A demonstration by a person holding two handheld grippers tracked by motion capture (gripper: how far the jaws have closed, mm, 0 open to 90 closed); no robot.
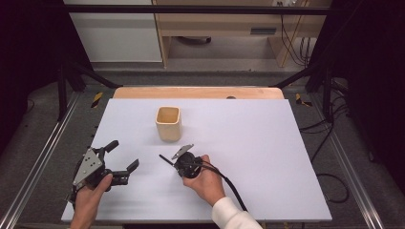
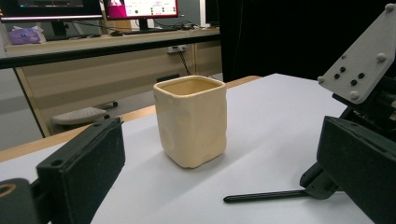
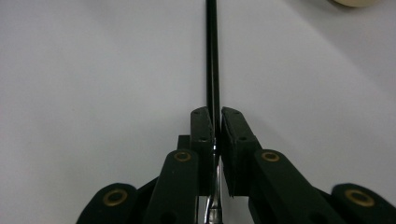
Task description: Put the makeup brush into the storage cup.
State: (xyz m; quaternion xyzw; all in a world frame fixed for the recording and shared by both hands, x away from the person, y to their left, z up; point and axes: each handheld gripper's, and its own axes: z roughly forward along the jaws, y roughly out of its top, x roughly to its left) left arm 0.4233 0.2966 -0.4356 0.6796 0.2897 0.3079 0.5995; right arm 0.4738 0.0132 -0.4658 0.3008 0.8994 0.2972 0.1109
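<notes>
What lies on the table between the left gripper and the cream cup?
Nothing: the high view shows bare white tabletop between the left gripper and the cream cup.

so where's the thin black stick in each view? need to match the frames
High view: the black stick pokes out up-left of the right tool, just below the cream cup.
Left gripper view: it lies flat on the white table at lower right, in front of the cup.
Right gripper view: it runs straight up the centre, clamped between the jaws.
Shared landmark: the cream cup.
</notes>
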